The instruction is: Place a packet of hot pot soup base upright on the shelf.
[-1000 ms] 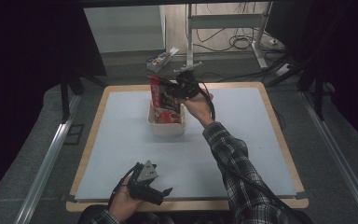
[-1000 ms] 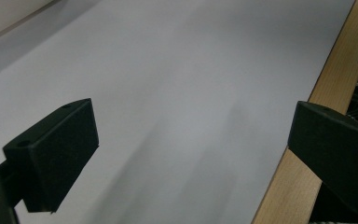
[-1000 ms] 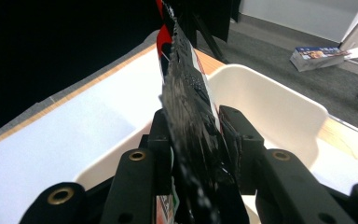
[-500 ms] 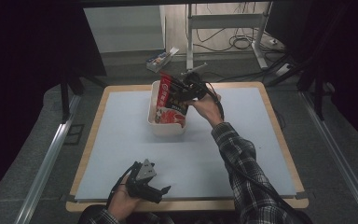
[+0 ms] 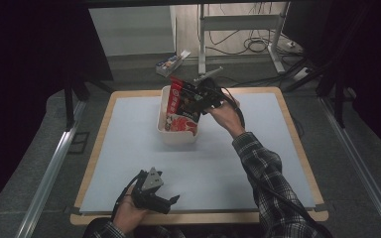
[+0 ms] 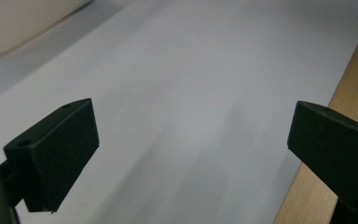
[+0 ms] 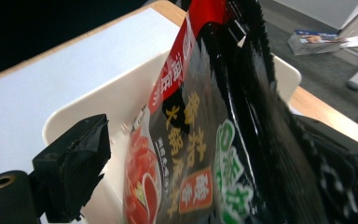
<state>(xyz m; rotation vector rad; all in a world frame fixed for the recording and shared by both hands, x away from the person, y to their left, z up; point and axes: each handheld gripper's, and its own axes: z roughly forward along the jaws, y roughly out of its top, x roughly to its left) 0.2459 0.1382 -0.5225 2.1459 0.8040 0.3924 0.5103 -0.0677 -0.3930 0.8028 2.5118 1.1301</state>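
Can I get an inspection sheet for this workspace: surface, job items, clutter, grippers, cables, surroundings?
Surface: pale sheet on a wood-edged table.
Job's things: red and black food pouch standing tilted in a white tub at the far middle.
Clutter: nothing seen on the sheet.
Grippers: right hand-held gripper at the pouch; its jaws have just been opening, the pouch between them, one pad apart from it. Left hand-held gripper open over the near edge, nothing between its jaws.
Cables: black cable at the right hand; loose cables on the floor beyond.
Surroundings: small box on the floor, metal frame legs.
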